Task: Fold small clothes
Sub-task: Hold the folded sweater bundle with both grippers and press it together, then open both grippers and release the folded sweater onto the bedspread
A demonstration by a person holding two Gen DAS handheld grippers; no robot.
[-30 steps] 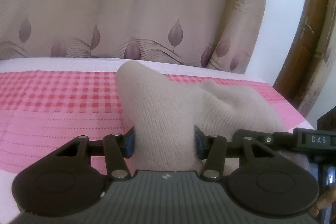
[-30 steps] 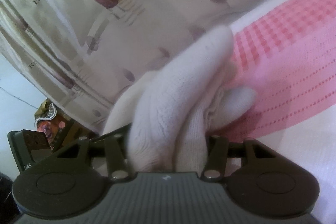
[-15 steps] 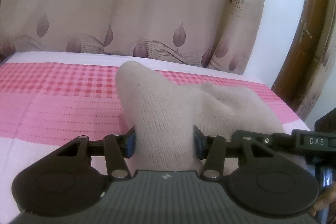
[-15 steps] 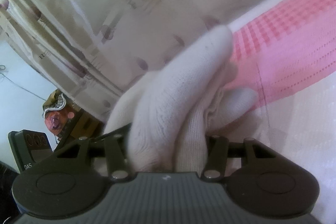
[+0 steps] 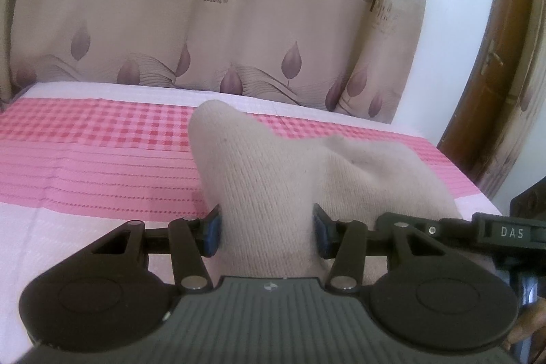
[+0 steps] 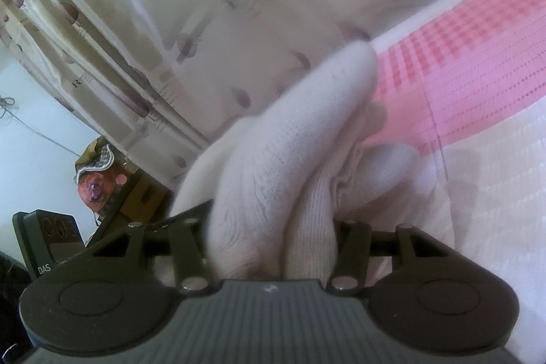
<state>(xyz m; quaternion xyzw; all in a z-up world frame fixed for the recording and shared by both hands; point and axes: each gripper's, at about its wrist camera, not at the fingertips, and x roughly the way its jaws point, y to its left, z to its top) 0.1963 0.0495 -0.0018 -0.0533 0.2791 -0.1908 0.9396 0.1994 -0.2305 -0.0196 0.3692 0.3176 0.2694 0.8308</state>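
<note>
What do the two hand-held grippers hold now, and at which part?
Both hold one beige knitted garment: the left hand-held gripper and the right hand-held gripper each pinch a bunched fold. Which part cannot be told.

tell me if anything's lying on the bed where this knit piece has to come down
Nothing visible. The left gripper and right gripper are both shut on the beige knit garment, and the pink checked bedspread ahead of it shows only bare fabric up to the curtain. The stretch directly under the garment is hidden.

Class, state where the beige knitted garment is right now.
The beige knitted garment is clamped between both grippers, left gripper and right gripper, above the pink checked bedspread.
</note>
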